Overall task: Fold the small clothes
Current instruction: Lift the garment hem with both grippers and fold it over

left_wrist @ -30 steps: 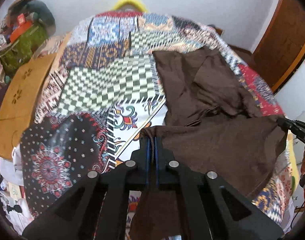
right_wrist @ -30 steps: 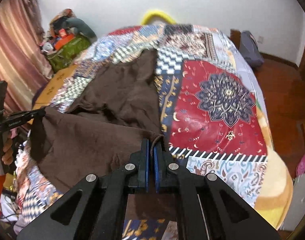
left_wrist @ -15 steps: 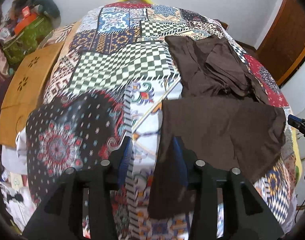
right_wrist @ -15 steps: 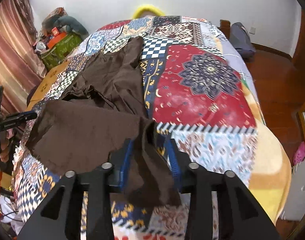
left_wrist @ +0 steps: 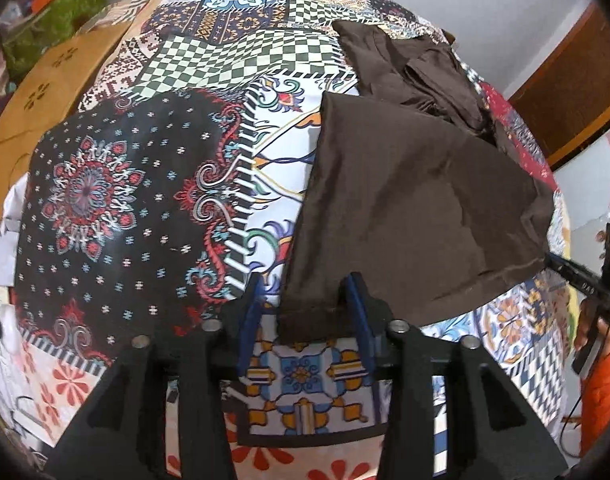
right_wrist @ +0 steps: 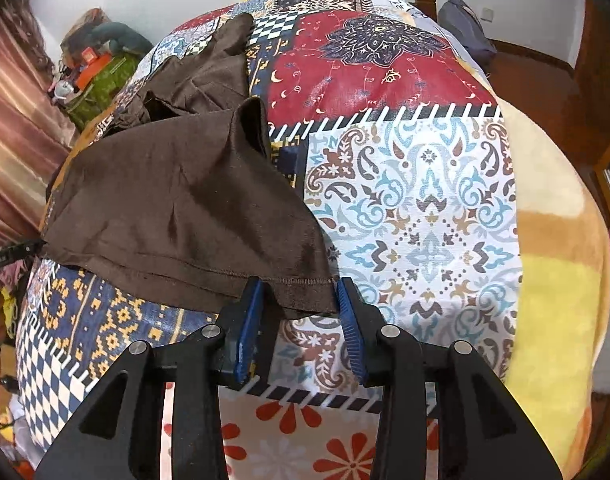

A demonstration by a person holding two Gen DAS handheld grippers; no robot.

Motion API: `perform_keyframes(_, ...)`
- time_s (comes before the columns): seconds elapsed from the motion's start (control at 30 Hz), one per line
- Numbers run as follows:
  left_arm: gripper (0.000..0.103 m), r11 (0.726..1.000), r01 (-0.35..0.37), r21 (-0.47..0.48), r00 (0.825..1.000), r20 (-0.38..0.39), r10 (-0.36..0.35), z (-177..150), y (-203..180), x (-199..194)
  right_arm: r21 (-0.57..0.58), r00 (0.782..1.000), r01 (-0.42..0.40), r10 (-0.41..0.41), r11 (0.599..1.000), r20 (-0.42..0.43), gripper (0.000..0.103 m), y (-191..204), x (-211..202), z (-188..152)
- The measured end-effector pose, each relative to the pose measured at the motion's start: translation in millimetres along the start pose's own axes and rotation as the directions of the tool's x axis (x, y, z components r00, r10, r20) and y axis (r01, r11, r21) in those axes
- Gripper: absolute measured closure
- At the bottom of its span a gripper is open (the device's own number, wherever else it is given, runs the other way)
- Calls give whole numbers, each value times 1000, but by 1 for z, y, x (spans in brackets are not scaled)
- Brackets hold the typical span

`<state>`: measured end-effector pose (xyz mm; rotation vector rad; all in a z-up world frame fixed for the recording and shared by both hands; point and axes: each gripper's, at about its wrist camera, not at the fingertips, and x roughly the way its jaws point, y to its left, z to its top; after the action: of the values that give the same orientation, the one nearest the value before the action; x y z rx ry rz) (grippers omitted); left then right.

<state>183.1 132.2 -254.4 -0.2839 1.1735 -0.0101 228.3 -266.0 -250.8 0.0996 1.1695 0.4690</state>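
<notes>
A dark brown garment (left_wrist: pixel 409 188) lies on the patchwork bedspread (left_wrist: pixel 117 200), its near part spread flat and its far part bunched. My left gripper (left_wrist: pixel 305 300) is open, its blue-padded jaws either side of the garment's near left corner. In the right wrist view the garment (right_wrist: pixel 177 196) lies at the left, hem toward me. My right gripper (right_wrist: pixel 301 300) is open, jaws either side of the near right hem corner. The right gripper's tip (left_wrist: pixel 573 276) shows in the left wrist view, at the cloth's right edge.
The bed's near edge curves down just under both grippers. A tan wooden headboard or panel (left_wrist: pixel 45 92) and a cluttered pile with a green bag (right_wrist: pixel 101 76) stand to the left. A wooden door (left_wrist: pixel 573 88) and a dark bag (right_wrist: pixel 465 28) are to the right.
Both grippers held the garment's corners shut a second ago. They opened, let the cloth drop flat on the bed, and drew back toward the near edge.
</notes>
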Motion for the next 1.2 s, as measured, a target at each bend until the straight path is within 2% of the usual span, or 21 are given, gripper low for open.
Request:
perform_keyframes(0.03, 82, 1000, 6, 0, 1000, 0, -6, 0, -1, 0, 3, 1000, -21, 21, 1000, -3, 84, 1, -1, 0)
perform_keyframes(0.07, 87, 1000, 6, 4, 1000, 2, -6, 0, -4, -1, 3, 999, -39, 39, 999, -7, 93, 2, -2, -3)
perform_keyframes(0.2, 95, 1000, -7, 20, 1000, 28, 7, 2, -11, -8, -36, 997, -23, 25, 999, 67, 95, 12, -22, -2)
perform_keyframes(0.37, 97, 999, -8, 32, 991, 135, 4, 20, -15, -44, -60, 980, -60, 70, 996, 186, 95, 23, -62, 19)
perform_keyframes(0.5, 97, 999, 5, 52, 974, 228, -16, 44, -24, -79, -90, 957, -97, 118, 991, 265, 95, 33, -90, 49)
perform_keyframes(0.63, 97, 996, -29, 88, 949, 316, 0, 81, -39, -104, -130, 938, -65, 105, 989, 329, 95, 51, -101, 84)
perform_keyframes(0.73, 97, 995, -53, 85, 936, 352, 20, 112, -44, -110, -152, 928, -32, 86, 988, 361, 95, 60, -104, 113)
perform_keyframes(0.9, 97, 997, -62, 46, 927, 374, 40, 158, -39, -104, -161, 916, 19, 47, 987, 398, 95, 65, -99, 154)
perform_keyframes(1.07, 97, 997, -67, -25, 933, 352, 71, 200, -16, -80, -146, 915, 63, 1, 987, 405, 95, 59, -76, 193)
perform_keyframes(1.2, 97, 995, -83, -58, 948, 305, 97, 228, 2, -44, -130, 926, 89, -34, 988, 377, 95, 51, -48, 218)
